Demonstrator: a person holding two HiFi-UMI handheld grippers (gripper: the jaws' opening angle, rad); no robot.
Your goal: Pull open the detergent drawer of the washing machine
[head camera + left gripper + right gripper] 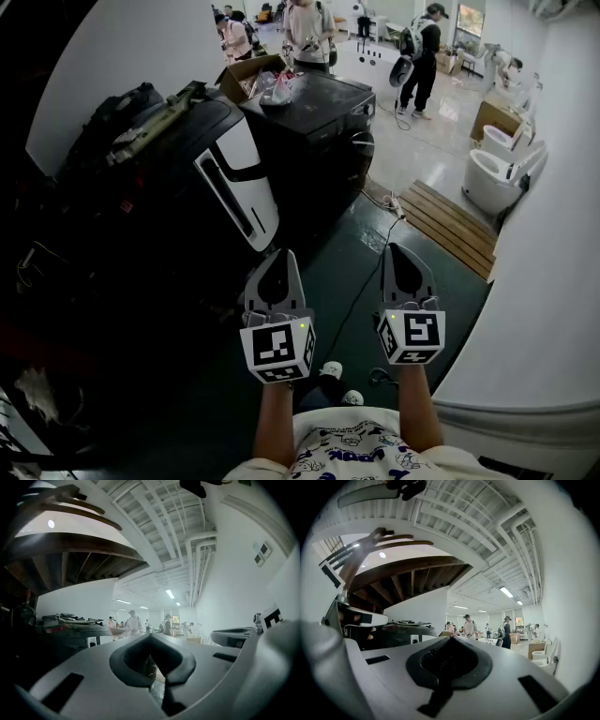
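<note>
The washing machine (pixel 314 122) is a black front-loader with a round door (pixel 362 155), standing well ahead of me across the dark floor; I cannot make out its detergent drawer. My left gripper (pixel 278 258) and right gripper (pixel 399 251) are held level side by side in front of my body, far from the machine. Both are shut with nothing between the jaws. In the left gripper view the left gripper (pixel 150 638) points into the room, as does the right gripper (pixel 451 640) in the right gripper view.
A black-and-white appliance (pixel 234 183) leans at the left, nearer than the washer. A cardboard box (pixel 248 75) and clutter sit on the washer's top. A cable (pixel 370 272) runs along the floor. A wooden pallet (pixel 455 225) and white toilets (pixel 492 173) stand right. Several people are at the back.
</note>
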